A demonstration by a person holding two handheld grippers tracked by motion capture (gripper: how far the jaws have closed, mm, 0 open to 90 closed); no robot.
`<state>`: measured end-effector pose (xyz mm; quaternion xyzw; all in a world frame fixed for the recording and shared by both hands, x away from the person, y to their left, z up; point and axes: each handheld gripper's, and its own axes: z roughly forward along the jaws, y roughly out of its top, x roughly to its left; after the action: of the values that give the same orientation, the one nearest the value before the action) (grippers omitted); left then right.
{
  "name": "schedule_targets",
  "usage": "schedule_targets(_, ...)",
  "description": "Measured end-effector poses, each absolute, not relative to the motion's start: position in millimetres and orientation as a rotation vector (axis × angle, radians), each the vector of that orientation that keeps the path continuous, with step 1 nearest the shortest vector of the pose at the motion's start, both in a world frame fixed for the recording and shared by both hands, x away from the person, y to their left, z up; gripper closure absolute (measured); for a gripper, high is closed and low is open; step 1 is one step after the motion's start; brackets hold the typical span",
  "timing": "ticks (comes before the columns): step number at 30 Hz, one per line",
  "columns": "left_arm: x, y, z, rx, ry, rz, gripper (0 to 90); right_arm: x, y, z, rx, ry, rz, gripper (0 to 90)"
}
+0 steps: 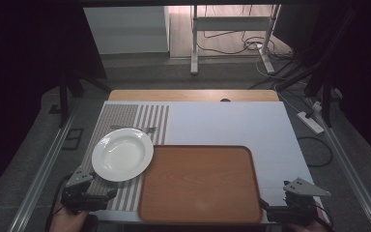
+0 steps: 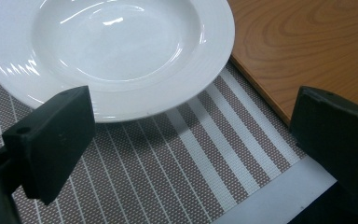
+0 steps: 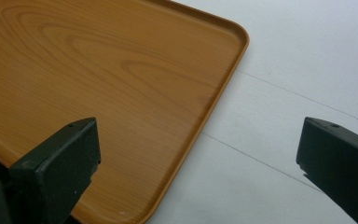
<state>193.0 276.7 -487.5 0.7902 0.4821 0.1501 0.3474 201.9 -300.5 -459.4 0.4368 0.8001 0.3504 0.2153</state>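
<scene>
Tray [image 1: 200,186] of wood lies empty at the table's near edge. Left of the tray, a white plate [image 1: 122,154] sits on a striped mat [image 1: 125,121]. Left gripper [image 1: 101,195] and right gripper [image 1: 265,207] flank the tray, jaws wide, empty.

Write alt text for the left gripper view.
An empty white plate sits on a striped placemat, just beyond the open left gripper. A wooden tray lies to the right of the plate.
</scene>
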Motion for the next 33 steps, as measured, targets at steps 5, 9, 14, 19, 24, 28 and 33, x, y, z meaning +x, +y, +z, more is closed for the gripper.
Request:
schedule_targets(5, 193.4, 280.4, -487.7, 2.020, 1.263, 0.368, 0.6, 201.4, -299.2, -459.5, 1.191, 2.230, 0.967, 0.1)
schedule_targets(9, 193.6, 281.7, -487.8, 2.010, 1.265, 0.358, 0.2, 201.3, -299.7, -459.4, 1.190, 2.231, 0.972, 0.1)
schedule_targets(14, 193.5, 281.9, -487.6, 2.013, 1.260, 0.356, 0.0, 201.2, -299.6, -459.5, 1.187, 2.234, 0.973, 0.0)
schedule_targets(19, 194.2, 281.5, -487.9, 2.020, 1.244, 0.339, 0.0, 201.3, -299.7, -459.5, 1.187, 2.235, 0.973, 0.1)
schedule_targets(24, 194.9, 283.5, -488.1, 2.011, 1.237, 0.310, 1.1, 201.3, -299.5, -459.5, 1.185, 2.237, 0.974, 0.1)
schedule_targets(28, 195.5, 284.6, -488.3, 2.008, 1.220, 0.286, 1.9, 201.2, -299.3, -459.6, 1.184, 2.237, 0.973, 0.1)
schedule_targets(33, 195.5, 288.6, -488.5, 1.975, 1.214, 0.260, 1.7, 201.2, -299.3, -459.6, 1.183, 2.238, 0.973, 0.1)
